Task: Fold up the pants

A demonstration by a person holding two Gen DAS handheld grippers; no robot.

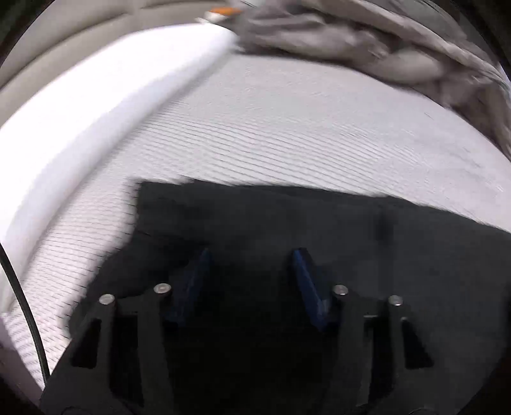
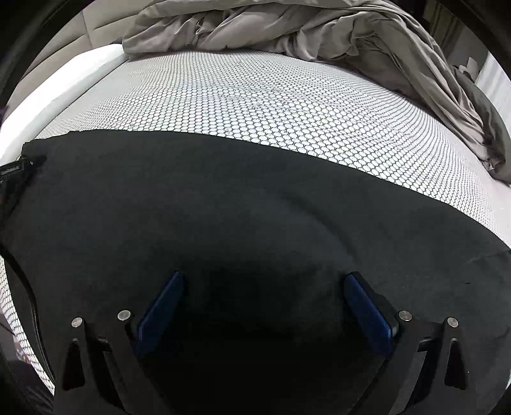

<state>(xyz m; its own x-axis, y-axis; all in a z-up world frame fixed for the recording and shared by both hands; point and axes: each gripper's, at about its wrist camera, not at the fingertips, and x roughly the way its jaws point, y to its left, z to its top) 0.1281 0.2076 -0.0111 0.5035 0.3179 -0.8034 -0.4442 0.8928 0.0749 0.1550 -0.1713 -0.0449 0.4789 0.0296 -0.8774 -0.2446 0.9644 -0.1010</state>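
Pants [image 2: 223, 204] on mattress [image 2: 255, 95], duvet [image 2: 287, 28] behind

no readable txt, labels, nos. or brand marks, left wrist view prob. too blurred

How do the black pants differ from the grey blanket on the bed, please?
The pants are black and lie spread flat near both tools; the blanket is grey-beige and bunched in a crumpled heap at the far end. The pants look smooth, the blanket deeply creased. Both rest on the patterned mattress.

Bedroom: mattress [image 2: 255, 105] (rumpled duvet [image 2: 287, 28] behind)
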